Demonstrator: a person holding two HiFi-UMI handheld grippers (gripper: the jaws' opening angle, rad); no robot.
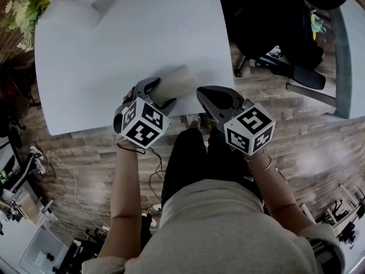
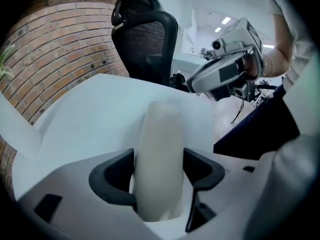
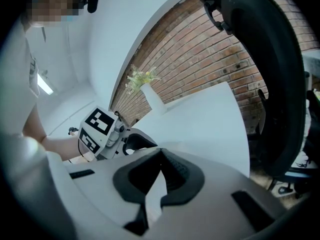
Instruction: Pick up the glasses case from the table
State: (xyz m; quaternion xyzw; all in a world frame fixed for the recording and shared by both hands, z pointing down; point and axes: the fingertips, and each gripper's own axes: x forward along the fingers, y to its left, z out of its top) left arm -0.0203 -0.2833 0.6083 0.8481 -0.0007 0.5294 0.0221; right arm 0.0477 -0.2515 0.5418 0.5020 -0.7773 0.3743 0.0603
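Two hand-held grippers hang over the near edge of a white table (image 1: pixel 142 27), one in each of the person's hands. The left gripper (image 1: pixel 158 95) is clamped on the glasses case (image 1: pixel 177 81), a pale cream, rounded case. In the left gripper view it stands between the two dark pads, and each pad presses against one of its long sides. Most of the case reaches out beyond the jaws over the tabletop, near the table's front edge. No view shows whether its far end touches the surface or hangs just clear of it. The right gripper (image 1: pixel 205 96) sits just beside the left one, apart from the case. Its jaws are closed together with nothing between them, as the right gripper view shows plainly. Each gripper carries a cube with black and white square markers, the left cube (image 1: pixel 142 121) tilted toward the person and the right cube (image 1: pixel 249 129) out over the wooden floor (image 1: pixel 319 147). At the far left corner of the table stands a white vase (image 1: pixel 71 13) with yellow-green flowers (image 1: pixel 28 1), well apart from the case. A black office chair (image 2: pixel 147 44) stands beyond the table, in front of a brick wall (image 2: pixel 55 49). Loose cables (image 1: pixel 63 164) lie on the floor to the person's left.
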